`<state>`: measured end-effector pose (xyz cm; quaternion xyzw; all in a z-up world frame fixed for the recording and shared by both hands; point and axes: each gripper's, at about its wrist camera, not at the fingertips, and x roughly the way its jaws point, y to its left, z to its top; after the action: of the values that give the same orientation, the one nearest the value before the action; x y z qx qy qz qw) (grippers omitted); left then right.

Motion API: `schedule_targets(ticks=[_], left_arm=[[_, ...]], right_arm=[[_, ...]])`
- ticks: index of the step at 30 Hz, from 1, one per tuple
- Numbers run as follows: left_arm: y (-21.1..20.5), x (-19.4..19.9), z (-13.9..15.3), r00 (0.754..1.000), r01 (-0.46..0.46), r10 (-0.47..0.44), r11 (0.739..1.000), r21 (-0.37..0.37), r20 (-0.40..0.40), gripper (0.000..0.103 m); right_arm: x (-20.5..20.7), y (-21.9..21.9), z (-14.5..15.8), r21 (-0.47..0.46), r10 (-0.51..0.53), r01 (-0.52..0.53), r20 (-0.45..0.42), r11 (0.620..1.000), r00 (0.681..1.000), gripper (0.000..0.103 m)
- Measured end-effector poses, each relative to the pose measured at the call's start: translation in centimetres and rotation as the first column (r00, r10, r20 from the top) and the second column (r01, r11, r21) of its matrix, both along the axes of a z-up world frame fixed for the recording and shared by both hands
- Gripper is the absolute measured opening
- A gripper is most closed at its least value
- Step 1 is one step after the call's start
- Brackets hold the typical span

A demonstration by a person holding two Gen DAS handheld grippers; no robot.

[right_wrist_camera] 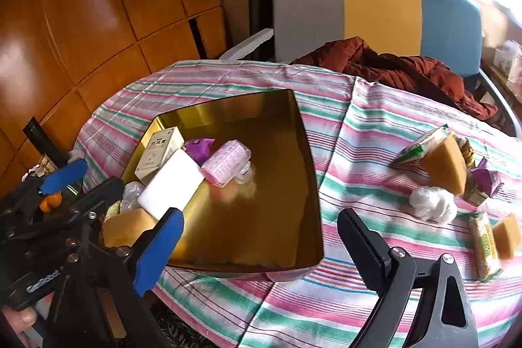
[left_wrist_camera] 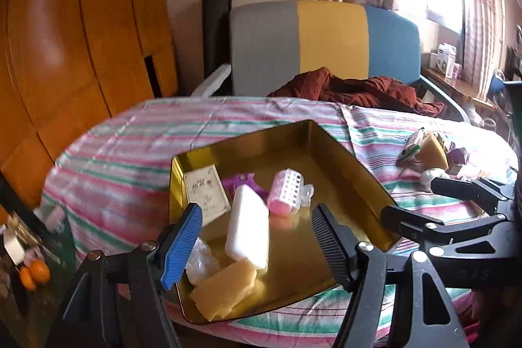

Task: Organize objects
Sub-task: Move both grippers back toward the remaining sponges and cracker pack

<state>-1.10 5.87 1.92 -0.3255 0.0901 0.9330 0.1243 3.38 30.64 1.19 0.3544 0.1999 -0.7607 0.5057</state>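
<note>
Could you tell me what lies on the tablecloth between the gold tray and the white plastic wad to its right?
Nothing: in the right wrist view, only bare striped tablecloth separates the gold tray from the white plastic wad.

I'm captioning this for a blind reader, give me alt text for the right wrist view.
An open right gripper hovers empty over a gold tray holding a white block, pink roller and small box, on a striped tablecloth with sponges and packets at right.

Tricolour chair (left_wrist_camera: 326,44), rust garment (right_wrist_camera: 401,67), wooden panelling (left_wrist_camera: 65,31).
</note>
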Motion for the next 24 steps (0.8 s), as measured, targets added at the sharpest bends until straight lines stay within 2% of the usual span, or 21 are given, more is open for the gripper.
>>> schedule_targets(ticks=[8, 14, 24], left_arm=[[2.0, 0.6, 0.2, 0.999, 0.052, -0.051, 0.998, -0.028, 0.004, 0.071], [3.1, 0.5, -1.0, 0.995, 0.091, -0.089, 0.995, -0.035, 0.051, 0.071], [6.3, 0.3, -1.7, 0.979, 0.187, -0.183, 0.982, -0.040, 0.089, 0.071]], right_arm=[[-1.6, 1.8, 0.2, -0.016, -0.044, 0.044, 0.012, 0.999, 0.999, 0.096], [-4.1, 4.2, -0.4, 0.000, -0.118, 0.118, 0.028, 0.993, 0.993, 0.096], [-9.7, 10.3, -2.9, 0.078, -0.303, 0.297, 0.066, 0.952, 0.951, 0.097]])
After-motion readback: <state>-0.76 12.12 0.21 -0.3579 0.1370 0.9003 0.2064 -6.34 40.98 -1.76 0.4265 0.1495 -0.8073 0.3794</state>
